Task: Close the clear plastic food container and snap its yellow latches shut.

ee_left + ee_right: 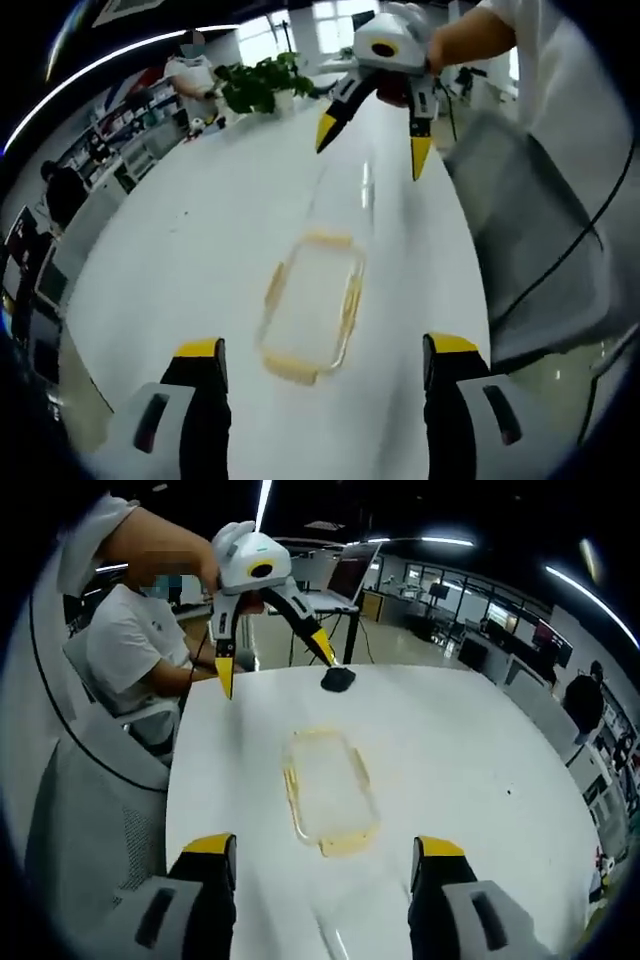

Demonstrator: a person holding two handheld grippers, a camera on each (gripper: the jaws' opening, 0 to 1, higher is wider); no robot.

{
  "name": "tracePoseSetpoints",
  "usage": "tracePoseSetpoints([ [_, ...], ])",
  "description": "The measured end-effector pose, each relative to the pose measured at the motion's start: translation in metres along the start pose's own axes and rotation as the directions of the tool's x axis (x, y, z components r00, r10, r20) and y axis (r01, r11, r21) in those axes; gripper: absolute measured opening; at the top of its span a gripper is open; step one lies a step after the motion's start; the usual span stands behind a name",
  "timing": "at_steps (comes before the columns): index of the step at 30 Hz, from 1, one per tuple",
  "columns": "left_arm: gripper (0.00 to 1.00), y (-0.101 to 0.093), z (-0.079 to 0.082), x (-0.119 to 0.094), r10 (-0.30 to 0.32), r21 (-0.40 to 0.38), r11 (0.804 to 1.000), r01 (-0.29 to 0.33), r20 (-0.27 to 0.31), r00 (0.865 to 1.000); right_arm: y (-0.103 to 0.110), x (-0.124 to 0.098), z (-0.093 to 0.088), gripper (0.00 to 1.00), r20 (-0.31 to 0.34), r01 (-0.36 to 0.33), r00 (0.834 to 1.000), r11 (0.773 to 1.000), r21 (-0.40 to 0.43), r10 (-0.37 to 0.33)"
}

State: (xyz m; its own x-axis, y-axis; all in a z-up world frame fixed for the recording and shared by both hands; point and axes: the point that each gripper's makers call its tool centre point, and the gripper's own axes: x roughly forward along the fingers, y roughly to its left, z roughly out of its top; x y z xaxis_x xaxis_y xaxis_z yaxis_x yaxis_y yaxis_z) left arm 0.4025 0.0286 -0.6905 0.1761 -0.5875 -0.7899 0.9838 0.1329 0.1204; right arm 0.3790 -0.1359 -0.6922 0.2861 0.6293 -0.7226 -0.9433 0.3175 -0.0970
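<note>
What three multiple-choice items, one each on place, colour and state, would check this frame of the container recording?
1. Where does the clear container lie?
A. on the white table
B. on the grey chair
C. in a gripper

2. What colour are the tips of the left gripper?
A. red
B. yellow
C. blue

3. How do the jaws of the right gripper stand?
A. shut on the container
B. shut on nothing
C. open, apart from the container

Answers: 1 A, it rests flat on the tabletop between both grippers. 2 B, both jaw tips are yellow. 3 C, the jaws stand wide with the container ahead, untouched.
</note>
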Motion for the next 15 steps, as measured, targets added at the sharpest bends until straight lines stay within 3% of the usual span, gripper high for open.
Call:
tracePoseSetpoints([
  [2,0.75,0.001,-0.008,0.001,-0.024,0.025,0.999,0.025,-0.036,0.999,0.000,0.004,-0.002,0.70,-0.007,-0.011,1.000,1.000,-0.008,0.011],
  [7,0.67,0.002,-0.014,0.008,-0.081,0.032,0.996,0.083,-0.067,0.994,-0.003,0.015,-0.009,0.64,-0.048,-0.023,0.999,0.999,-0.047,0.021],
  [9,0.66,0.004,-0.015,0.012,-0.100,0.070,0.992,0.106,-0.072,0.992,-0.004,0.020,-0.009,0.60,-0.045,-0.026,0.999,0.998,-0.058,0.024],
  [15,0.60,0.012,-0.022,0.024,-0.120,0.097,0.987,0.130,-0.105,0.987,-0.010,0.037,-0.011,0.57,-0.075,-0.043,0.996,0.996,-0.074,0.037],
])
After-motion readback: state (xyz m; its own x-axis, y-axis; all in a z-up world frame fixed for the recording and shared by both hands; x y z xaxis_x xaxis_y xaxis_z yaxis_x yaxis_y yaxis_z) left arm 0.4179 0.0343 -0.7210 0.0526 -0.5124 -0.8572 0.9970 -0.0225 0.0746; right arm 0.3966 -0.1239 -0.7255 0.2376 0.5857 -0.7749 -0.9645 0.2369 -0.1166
